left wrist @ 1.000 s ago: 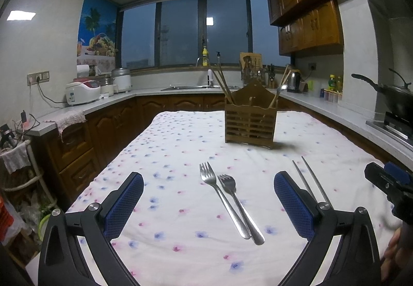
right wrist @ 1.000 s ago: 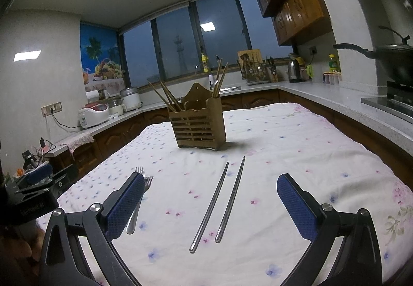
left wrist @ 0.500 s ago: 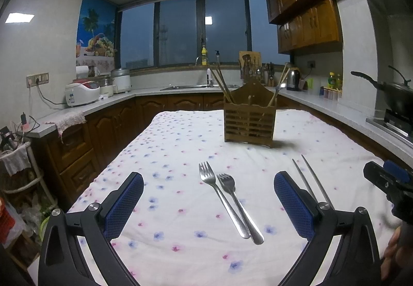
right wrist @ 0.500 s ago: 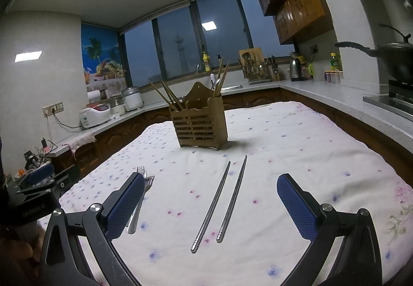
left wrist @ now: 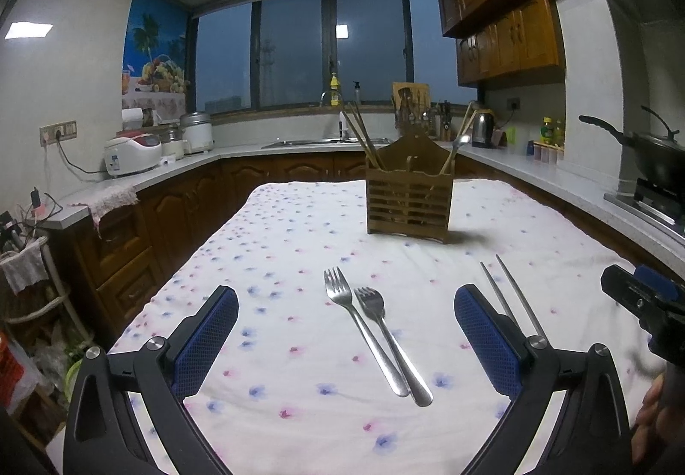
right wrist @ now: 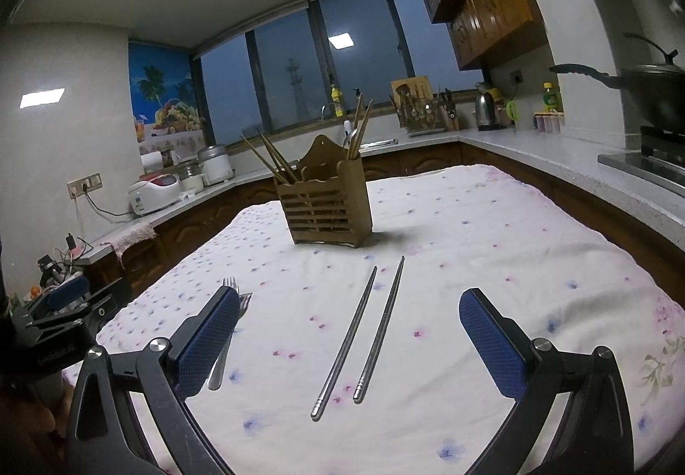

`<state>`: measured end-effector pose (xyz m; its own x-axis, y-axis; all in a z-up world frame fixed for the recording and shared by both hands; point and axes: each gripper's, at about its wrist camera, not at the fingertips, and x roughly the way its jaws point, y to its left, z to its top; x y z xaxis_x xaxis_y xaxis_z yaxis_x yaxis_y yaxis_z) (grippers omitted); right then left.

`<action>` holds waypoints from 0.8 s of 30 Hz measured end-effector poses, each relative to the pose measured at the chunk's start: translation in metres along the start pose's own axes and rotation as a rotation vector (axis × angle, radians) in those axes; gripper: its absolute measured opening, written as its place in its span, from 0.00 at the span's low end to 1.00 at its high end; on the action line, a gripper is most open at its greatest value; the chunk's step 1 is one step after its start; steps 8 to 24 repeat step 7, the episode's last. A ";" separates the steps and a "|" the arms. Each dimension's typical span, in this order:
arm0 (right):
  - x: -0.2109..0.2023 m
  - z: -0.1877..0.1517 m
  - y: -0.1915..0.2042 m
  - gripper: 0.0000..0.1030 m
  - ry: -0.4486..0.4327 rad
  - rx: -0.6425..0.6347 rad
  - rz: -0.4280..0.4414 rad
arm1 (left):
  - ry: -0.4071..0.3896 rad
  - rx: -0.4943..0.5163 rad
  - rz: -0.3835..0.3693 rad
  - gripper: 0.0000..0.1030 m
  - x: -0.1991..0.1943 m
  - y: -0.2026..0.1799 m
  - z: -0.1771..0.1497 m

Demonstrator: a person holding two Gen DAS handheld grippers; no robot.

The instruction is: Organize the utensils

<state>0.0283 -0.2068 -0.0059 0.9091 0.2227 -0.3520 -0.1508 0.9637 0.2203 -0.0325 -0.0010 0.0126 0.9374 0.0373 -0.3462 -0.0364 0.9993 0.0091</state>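
Two metal forks (left wrist: pixel 372 329) lie side by side on the flowered tablecloth, between the fingers of my open, empty left gripper (left wrist: pixel 346 329). Two metal chopsticks (right wrist: pixel 364 329) lie side by side ahead of my open, empty right gripper (right wrist: pixel 351 333); they also show in the left wrist view (left wrist: pixel 509 295). The forks are partly hidden behind my right gripper's left finger (right wrist: pixel 209 333). A wooden slatted utensil holder (left wrist: pixel 409 194) stands farther back with wooden chopsticks and a spoon in it; it also shows in the right wrist view (right wrist: pixel 325 205).
The table (left wrist: pixel 299 226) has kitchen counters on three sides. A rice cooker (left wrist: pixel 132 156) stands on the left counter. A wok (left wrist: pixel 655 158) sits on the stove at right. The right gripper shows in the left wrist view (left wrist: pixel 642 299).
Both views have shifted only slightly; the utensils have not moved and both grippers stay open.
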 end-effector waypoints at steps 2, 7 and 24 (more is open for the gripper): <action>0.000 0.001 -0.003 1.00 0.000 0.002 -0.001 | -0.001 0.000 -0.005 0.99 -0.001 -0.001 0.001; 0.003 0.002 -0.003 1.00 0.010 0.005 -0.002 | 0.002 0.001 -0.009 0.99 0.000 -0.003 0.003; 0.003 0.002 -0.003 1.00 0.010 0.005 -0.002 | 0.002 0.001 -0.009 0.99 0.000 -0.003 0.003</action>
